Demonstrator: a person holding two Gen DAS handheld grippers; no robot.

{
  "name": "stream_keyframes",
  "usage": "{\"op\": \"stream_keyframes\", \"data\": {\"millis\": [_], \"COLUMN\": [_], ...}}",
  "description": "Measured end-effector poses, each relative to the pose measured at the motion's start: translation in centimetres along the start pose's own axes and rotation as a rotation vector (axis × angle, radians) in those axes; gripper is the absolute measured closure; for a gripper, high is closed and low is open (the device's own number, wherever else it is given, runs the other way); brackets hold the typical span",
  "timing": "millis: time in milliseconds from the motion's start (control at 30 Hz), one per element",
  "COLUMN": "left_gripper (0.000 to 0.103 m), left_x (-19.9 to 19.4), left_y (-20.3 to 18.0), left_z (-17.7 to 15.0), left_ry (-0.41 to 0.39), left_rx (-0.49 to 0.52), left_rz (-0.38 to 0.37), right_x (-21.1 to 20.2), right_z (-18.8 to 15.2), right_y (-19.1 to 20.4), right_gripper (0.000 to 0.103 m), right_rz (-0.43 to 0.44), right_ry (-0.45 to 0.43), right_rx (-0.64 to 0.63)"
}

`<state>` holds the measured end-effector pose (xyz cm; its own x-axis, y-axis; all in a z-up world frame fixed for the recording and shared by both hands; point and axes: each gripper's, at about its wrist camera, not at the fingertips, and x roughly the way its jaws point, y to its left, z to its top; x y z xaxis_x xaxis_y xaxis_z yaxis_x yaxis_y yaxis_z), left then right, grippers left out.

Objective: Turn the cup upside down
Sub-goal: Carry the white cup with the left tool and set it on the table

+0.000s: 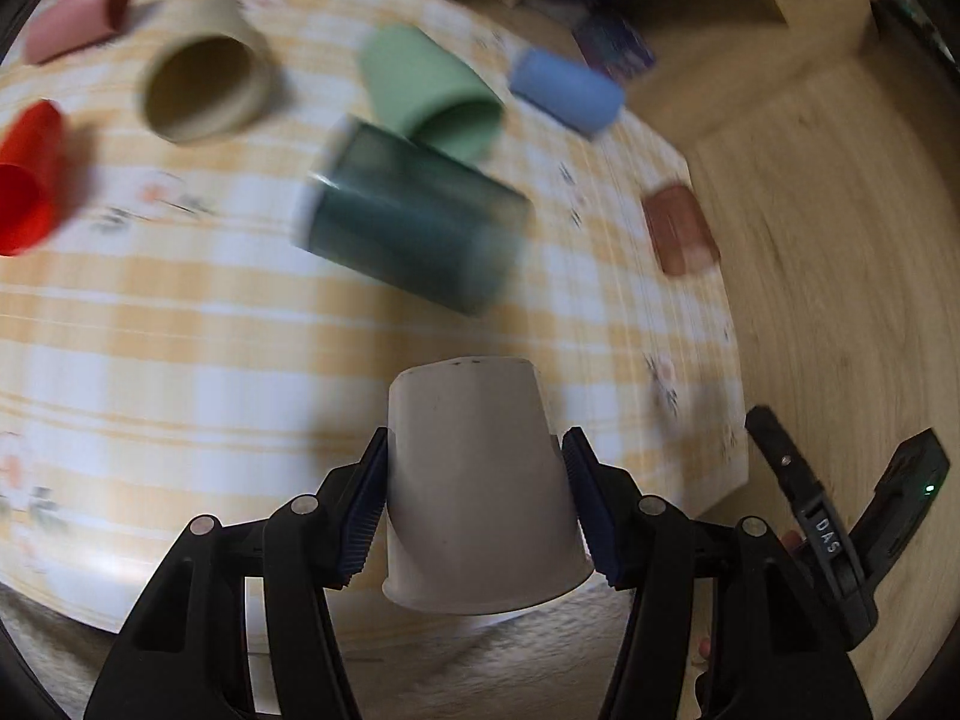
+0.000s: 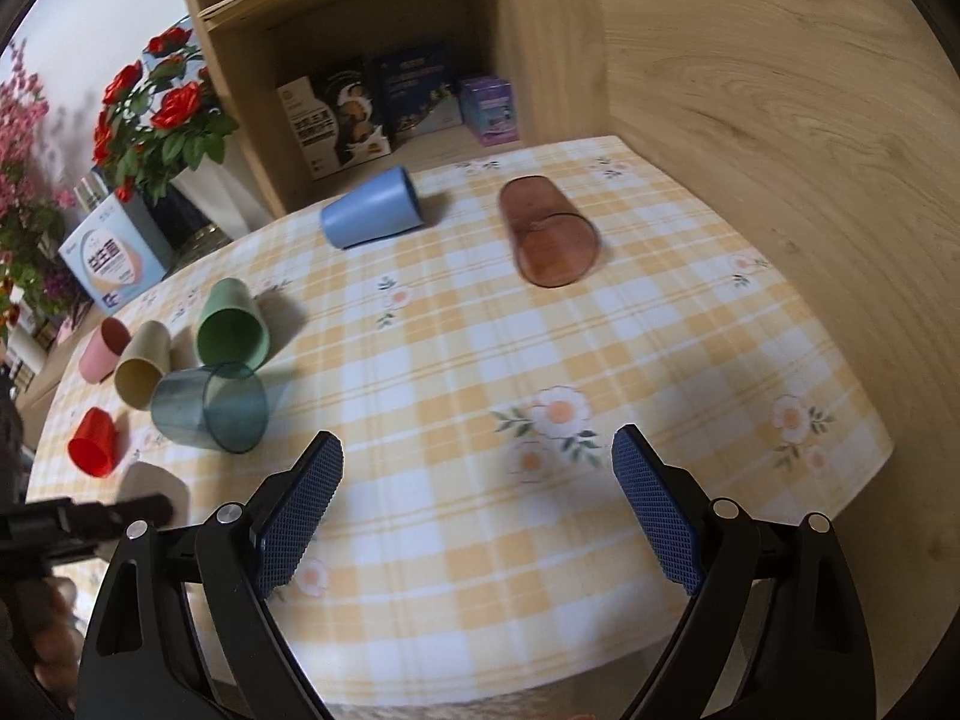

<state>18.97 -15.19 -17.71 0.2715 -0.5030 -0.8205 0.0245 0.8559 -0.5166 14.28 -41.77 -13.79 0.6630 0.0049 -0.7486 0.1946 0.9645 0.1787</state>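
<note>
My left gripper [image 1: 474, 468] is shut on a white cup [image 1: 474, 480] and holds it above the near edge of the checked table [image 1: 180, 330], base towards the table's far side and rim towards the camera. The view is blurred by motion. My right gripper [image 2: 478, 468] is open and empty above the table's near part. In the right wrist view the white cup [image 2: 150, 483] shows at the lower left, partly behind the left gripper's black body. The right gripper's body shows at the right of the left wrist view [image 1: 840, 516].
Several cups lie on their sides: dark teal [image 1: 414, 216], green [image 1: 432, 90], blue [image 1: 567, 90], brown [image 2: 549, 231], beige [image 1: 204, 87], pink [image 1: 78, 15], red [image 1: 24, 180]. A wooden shelf with boxes [image 2: 390, 108] and a flower vase [image 2: 168, 120] stand behind the table.
</note>
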Motion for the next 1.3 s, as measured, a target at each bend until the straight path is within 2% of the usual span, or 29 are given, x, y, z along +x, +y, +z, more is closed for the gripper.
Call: {"op": "stream_keyframes", "data": {"millis": [167,400,700,867,1000,1133,1300], "left_gripper": [0.048,0.048,0.047,0.046,0.03,0.025,0.021], "left_x": [3.2,7.1,9.5,9.6,8.9,7.5,4.8], "left_y": [-3.1,-6.8,-7.5,-7.4,-7.5,-7.6,-7.5], "left_z": [0.8,1.7,1.5,1.0,0.7,0.5,-0.2], "left_ry": [0.034,0.061,0.069,0.069,0.045,0.021,-0.034], "left_rx": [0.05,0.098,0.122,0.149,0.187,0.208,0.278], "left_rz": [0.011,-0.018,-0.008,0.004,0.015,0.011,0.061], "right_x": [-0.1,0.1,0.4,0.3,-0.1,-1.1,-2.2], "right_z": [0.3,0.5,0.2,-0.1,-0.2,-0.1,0.0], "right_y": [-2.6,-5.3,-6.7,-6.6,-6.6,-6.4,-5.9], "right_gripper": [0.015,0.015,0.015,0.015,0.015,0.015,0.015], "right_rz": [-0.028,-0.07,-0.093,-0.085,-0.084,-0.093,-0.096], "right_ry": [-0.009,-0.004,0.009,0.018,0.019,0.01,-0.001], "right_rx": [0.04,0.073,0.098,0.106,0.112,0.111,0.109]}}
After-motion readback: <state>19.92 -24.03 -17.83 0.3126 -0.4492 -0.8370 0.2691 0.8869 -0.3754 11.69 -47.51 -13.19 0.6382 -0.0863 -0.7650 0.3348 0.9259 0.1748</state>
